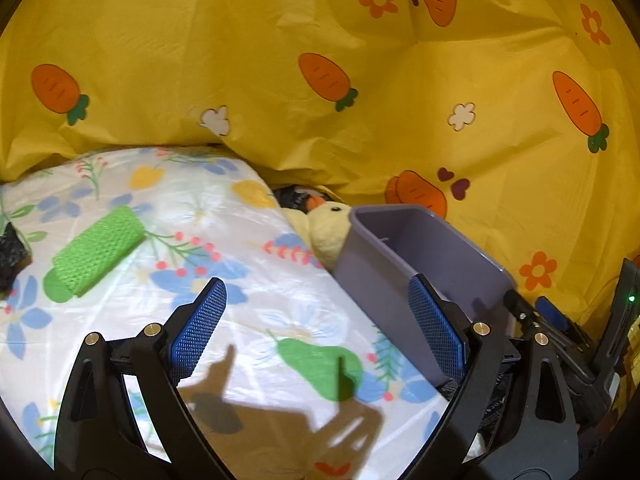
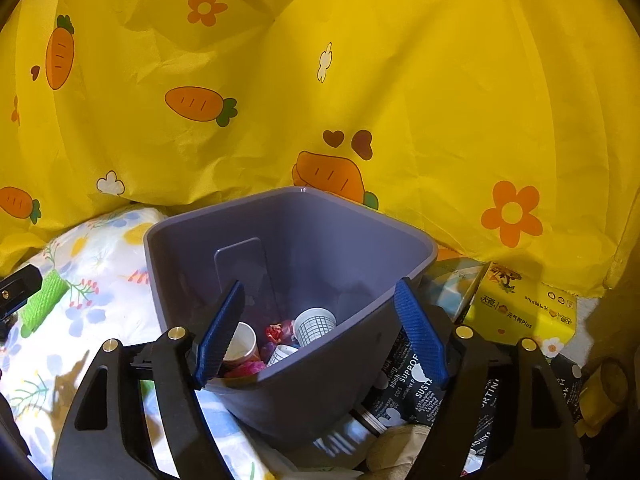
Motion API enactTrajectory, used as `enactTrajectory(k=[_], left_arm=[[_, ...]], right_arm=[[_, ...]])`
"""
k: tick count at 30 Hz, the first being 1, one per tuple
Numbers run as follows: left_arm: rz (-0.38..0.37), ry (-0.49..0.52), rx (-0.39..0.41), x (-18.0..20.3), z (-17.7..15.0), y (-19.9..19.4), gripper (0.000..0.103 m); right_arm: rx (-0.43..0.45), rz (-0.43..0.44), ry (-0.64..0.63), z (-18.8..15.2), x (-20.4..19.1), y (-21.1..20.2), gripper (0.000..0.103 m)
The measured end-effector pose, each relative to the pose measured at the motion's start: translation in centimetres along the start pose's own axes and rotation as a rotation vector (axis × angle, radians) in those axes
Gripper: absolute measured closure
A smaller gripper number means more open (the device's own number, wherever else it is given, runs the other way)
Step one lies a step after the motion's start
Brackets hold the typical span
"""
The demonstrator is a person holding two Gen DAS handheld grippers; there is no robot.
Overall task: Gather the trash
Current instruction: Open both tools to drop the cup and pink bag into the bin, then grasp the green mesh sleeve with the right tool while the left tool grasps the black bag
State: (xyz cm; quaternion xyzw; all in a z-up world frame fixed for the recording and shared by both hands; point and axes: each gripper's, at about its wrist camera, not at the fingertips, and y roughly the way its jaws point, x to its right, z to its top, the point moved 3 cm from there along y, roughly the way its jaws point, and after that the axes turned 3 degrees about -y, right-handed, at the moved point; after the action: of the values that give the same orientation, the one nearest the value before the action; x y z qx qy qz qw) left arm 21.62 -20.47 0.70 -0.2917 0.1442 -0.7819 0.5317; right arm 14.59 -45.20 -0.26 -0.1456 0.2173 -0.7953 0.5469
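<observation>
A green foam net sleeve (image 1: 98, 256) lies on the floral sheet (image 1: 248, 288), up and to the left of my left gripper (image 1: 316, 284). That gripper is open with nothing between its fingers. A purple bin (image 1: 384, 280) stands to its right. In the right wrist view the same bin (image 2: 320, 240) holds a grid-patterned white cup (image 2: 316, 326), a paper cup (image 2: 240, 344) and pink wrappers (image 2: 276, 334). My right gripper (image 2: 320, 286) hangs open over the bin's near rim, empty. The green sleeve (image 2: 44, 300) shows at the left edge.
A yellow carrot-print cloth (image 1: 320, 60) rises behind everything. A yellow duck plush (image 1: 324, 228) lies beside the bin. A black crumpled thing (image 1: 12, 248) sits at the far left. A yellow tissue pack (image 2: 524, 308) and black packets (image 2: 404, 384) crowd the bin's right side.
</observation>
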Motion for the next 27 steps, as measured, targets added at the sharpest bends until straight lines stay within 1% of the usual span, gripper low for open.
enactTrajectory(k=[3, 5, 15, 21, 27], left_arm=[[0.094, -0.022, 0.038, -2.8, 0.2, -2.1, 0.012], [0.142, -0.04, 0.054, -4.8, 0.2, -3.4, 0.012], [0.358, -0.125, 0.106, -13.2, 0.1, -9.1, 0.012], [0.447, -0.172, 0.108, -17.8, -0.4, -11.0, 0.012], [0.505, -0.209, 0.091, -21.8, -0.7, -11.7, 0.012]], right_arm=[[0.011, 0.023, -0.001, 0.0, -1.3, -0.6, 0.025], [0.012, 0.049, -0.008, 0.1, -2.6, -1.0, 0.024], [0.007, 0.227, -0.099, -0.3, -11.6, -3.0, 0.023], [-0.013, 0.305, -0.159, -0.9, -17.1, -3.8, 0.023], [-0.041, 0.378, -0.243, -1.2, -22.8, -4.3, 0.023]])
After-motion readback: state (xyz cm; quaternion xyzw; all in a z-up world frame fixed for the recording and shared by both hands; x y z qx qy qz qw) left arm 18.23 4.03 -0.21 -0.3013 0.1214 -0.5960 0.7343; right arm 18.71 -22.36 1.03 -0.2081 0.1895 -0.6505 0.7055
